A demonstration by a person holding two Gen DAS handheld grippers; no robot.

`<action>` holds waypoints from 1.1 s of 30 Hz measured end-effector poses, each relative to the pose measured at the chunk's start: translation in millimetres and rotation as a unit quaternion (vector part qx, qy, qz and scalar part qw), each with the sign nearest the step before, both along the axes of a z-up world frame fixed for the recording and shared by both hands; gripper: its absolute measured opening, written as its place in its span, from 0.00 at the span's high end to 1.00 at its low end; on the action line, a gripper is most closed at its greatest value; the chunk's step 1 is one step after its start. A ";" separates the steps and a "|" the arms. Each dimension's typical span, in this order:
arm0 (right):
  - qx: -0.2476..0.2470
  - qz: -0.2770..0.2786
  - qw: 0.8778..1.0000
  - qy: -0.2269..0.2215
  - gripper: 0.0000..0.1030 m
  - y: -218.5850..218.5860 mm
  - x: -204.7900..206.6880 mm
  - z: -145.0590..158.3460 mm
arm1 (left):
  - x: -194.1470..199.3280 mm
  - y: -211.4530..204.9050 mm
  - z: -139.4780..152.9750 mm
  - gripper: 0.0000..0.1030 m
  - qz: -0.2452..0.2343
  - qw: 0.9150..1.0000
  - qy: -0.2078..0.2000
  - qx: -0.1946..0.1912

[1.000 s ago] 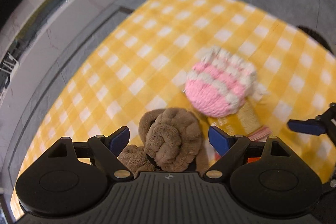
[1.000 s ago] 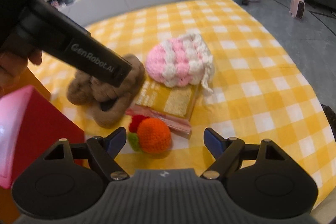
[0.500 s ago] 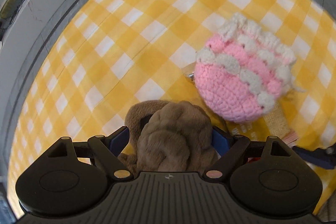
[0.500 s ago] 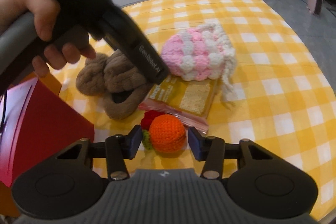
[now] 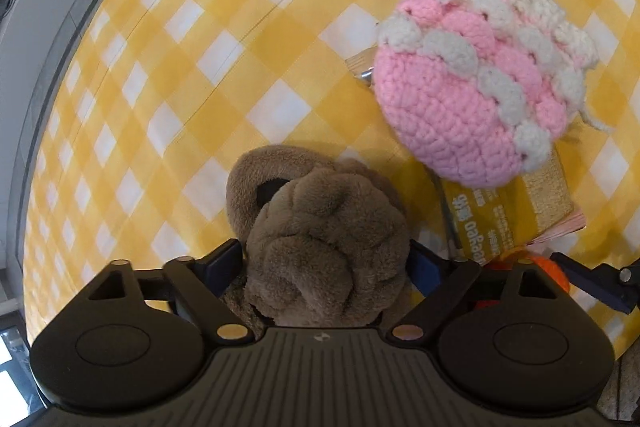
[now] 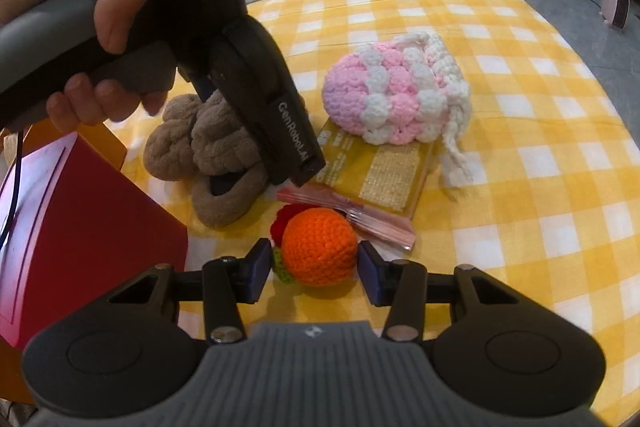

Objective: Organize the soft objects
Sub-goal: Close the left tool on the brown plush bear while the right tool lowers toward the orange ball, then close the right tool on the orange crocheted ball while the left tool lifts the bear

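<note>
Both pairs of jaws straddle soft things: our left gripper (image 5: 326, 265) is closing its wide jaws around the brown plush knot (image 5: 320, 247), pads just beside its flanks and not visibly pressing yet, while our right gripper (image 6: 312, 267) has the orange crochet ball (image 6: 319, 246) between its pads, which sit at its sides, though we cannot tell whether they squeeze it. We judge both pieces light and squashy; the plush will give and bulge, so we should take it across its thick knotted middle, and the ball across its widest part. Both lie on the yellow checked cloth (image 6: 520, 147), the plush near the red box (image 6: 80, 219), the ball just in front of it. We count one brown plush, one orange ball, one pink-and-white crochet pouch (image 6: 396, 95), and one yellow packet (image 6: 376, 171) under the pouch.
</note>
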State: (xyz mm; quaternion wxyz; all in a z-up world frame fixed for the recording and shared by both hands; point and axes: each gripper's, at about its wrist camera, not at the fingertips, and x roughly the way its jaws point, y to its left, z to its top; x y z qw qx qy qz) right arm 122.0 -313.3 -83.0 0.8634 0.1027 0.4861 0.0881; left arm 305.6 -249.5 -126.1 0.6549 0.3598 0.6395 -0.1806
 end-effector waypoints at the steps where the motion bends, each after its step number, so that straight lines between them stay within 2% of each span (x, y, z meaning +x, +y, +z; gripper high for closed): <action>1: 0.000 -0.002 1.000 -0.001 0.55 -1.2 -0.4 -0.3 | -4.5 -2.0 2.6 0.17 0.003 1.000 0.001 -0.003; 4: 0.000 -0.001 1.000 -0.003 0.55 -1.3 1.3 -1.2 | -17.8 -8.7 5.1 0.26 -0.006 1.000 -0.015 0.012; 6: -0.002 0.002 1.000 -0.005 0.55 -0.8 1.9 -1.1 | -22.7 -10.3 6.5 0.28 -0.008 1.000 -0.024 0.011; 13: 0.012 -0.003 1.000 -0.004 0.55 -7.7 4.4 -2.6 | -25.4 5.0 21.2 0.30 0.049 0.998 -0.038 -0.013; 15: 0.009 -0.002 1.000 -0.005 0.55 -8.0 5.4 -2.0 | -30.5 9.9 27.6 0.30 0.057 0.997 -0.056 -0.011; 20: 0.005 -0.013 1.000 -0.015 0.55 -11.0 7.5 2.8 | -51.1 23.6 61.7 0.30 0.078 0.990 -0.097 -0.060; 24: 0.008 -0.028 0.999 -0.034 0.55 -16.9 -1.6 11.3 | -76.3 32.4 93.7 0.30 0.076 0.983 -0.131 -0.102; 27: 0.012 -0.043 0.998 -0.044 0.56 -24.9 -7.1 16.4 | -89.9 33.9 114.3 0.30 0.046 0.981 -0.140 -0.124; 31: 0.025 -0.068 0.996 -0.056 0.55 -35.8 -8.4 22.4 | -102.5 50.0 142.6 0.31 0.041 0.969 -0.180 -0.164; 33: 0.029 -0.075 0.995 -0.063 0.55 -37.7 -11.0 24.9 | -114.9 59.2 156.8 0.31 0.044 0.959 -0.209 -0.186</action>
